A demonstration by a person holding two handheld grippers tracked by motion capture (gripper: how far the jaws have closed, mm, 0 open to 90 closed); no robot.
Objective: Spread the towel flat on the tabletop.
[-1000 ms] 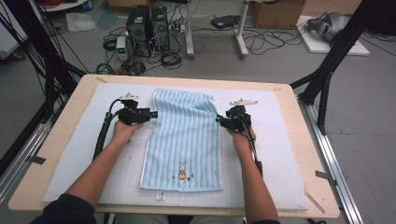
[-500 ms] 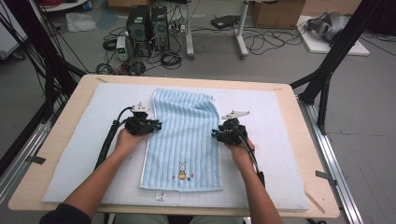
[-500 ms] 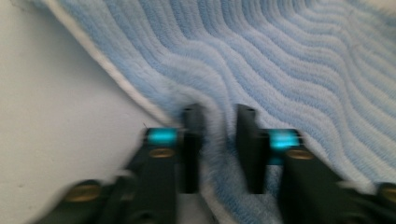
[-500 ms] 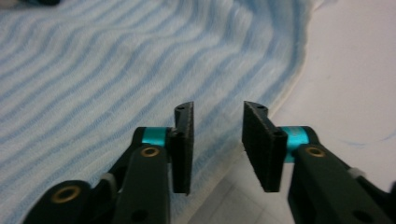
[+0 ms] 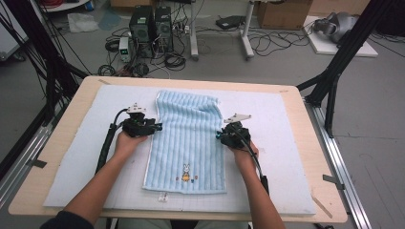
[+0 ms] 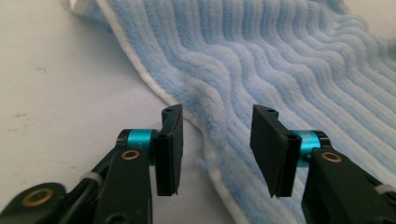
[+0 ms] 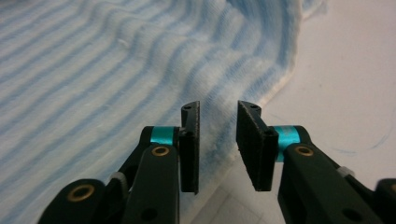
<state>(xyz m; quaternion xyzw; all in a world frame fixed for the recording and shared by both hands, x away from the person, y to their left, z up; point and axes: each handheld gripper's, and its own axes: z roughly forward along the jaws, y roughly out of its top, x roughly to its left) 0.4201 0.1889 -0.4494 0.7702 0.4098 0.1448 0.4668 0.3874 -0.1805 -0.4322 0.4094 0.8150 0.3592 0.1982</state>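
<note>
A light blue ribbed towel (image 5: 188,138) with a small rabbit picture (image 5: 185,172) lies lengthwise on the white mat (image 5: 286,124). My left gripper (image 5: 157,127) sits at the towel's left edge. Its jaws have just been opening and stand apart (image 6: 217,140), with the white-hemmed edge (image 6: 205,140) lying loose between them. My right gripper (image 5: 218,136) is at the towel's right edge. Its jaws have just been closing and leave a narrow gap (image 7: 218,135), with the towel edge (image 7: 215,107) between the pads but not visibly pinched. The towel's far right corner (image 5: 210,105) is rumpled.
The mat covers a wooden table (image 5: 325,157) with black frame posts (image 5: 334,81) at both sides. Computers (image 5: 153,24), cables and boxes stand on the floor beyond the far edge. Bare mat lies left and right of the towel.
My right hand has slid toward the near side along the towel's right edge, and the far right corner has wrinkled. My left hand has barely shifted.
</note>
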